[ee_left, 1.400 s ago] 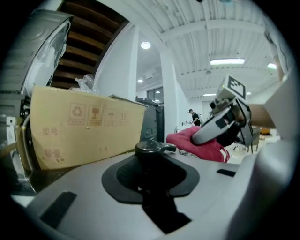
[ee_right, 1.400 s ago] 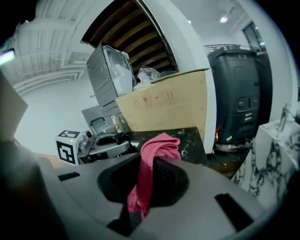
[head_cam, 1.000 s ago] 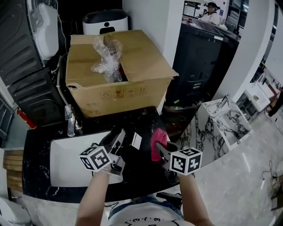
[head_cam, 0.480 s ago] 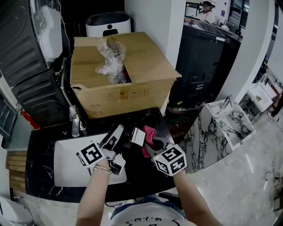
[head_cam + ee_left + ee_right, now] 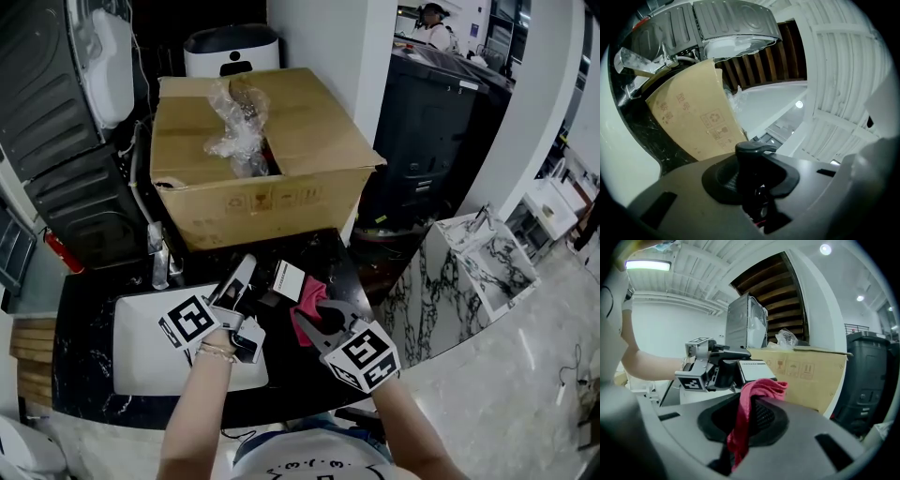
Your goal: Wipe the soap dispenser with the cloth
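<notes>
**Cardboard box** [image 5: 262, 169], flaps open, stood at the back of a black veined counter [image 5: 80, 309]. Crumpled clear plastic [image 5: 230, 122] hid its contents. The handling symbols and characters printed on its front were too small to read.

**White sink** [image 5: 141, 356] was set in the counter and was partly covered by the person's forearms. A pale polished floor [image 5: 506, 394] lay to the right.

**Left gripper** [image 5: 240, 277] was closed on the soap dispenser [image 5: 288, 279], which it held above the counter. In the left gripper view only the dark pump head showed between the jaws, and the body was hidden. The print on the dispenser's white label was too fine to read.

**Right gripper** [image 5: 315, 319] clamped the red cloth [image 5: 310, 296] just beside the dispenser. Whether cloth and dispenser touched could not be told.
</notes>
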The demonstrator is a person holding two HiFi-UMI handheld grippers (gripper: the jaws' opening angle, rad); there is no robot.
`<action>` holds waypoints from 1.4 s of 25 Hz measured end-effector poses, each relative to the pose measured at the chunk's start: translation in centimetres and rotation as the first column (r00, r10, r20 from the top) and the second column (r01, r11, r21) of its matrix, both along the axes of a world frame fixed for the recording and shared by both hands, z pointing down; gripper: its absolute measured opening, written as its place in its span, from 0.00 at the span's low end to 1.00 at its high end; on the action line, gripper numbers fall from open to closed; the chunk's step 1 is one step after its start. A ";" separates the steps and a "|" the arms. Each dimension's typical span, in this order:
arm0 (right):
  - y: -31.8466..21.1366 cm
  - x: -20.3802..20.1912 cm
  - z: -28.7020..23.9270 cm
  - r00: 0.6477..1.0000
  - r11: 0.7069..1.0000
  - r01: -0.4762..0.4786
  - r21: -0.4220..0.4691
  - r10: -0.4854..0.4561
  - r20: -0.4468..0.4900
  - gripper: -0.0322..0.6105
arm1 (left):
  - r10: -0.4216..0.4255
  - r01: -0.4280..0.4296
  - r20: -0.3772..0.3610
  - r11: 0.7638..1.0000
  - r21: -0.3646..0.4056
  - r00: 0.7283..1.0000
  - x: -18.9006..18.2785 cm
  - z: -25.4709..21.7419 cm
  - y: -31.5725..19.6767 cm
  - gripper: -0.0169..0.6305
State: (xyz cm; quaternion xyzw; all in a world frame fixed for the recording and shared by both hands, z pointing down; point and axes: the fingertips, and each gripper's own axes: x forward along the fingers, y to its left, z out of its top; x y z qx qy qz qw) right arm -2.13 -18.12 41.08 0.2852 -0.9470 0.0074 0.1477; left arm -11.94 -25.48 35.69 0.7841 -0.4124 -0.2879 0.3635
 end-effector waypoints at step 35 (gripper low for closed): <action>3.0 -1.9 1.7 0.980 0.982 0.178 0.057 -0.172 -0.097 0.13 | -0.008 0.009 0.041 1.000 -0.028 0.999 -0.2 -0.1 0.1 0.18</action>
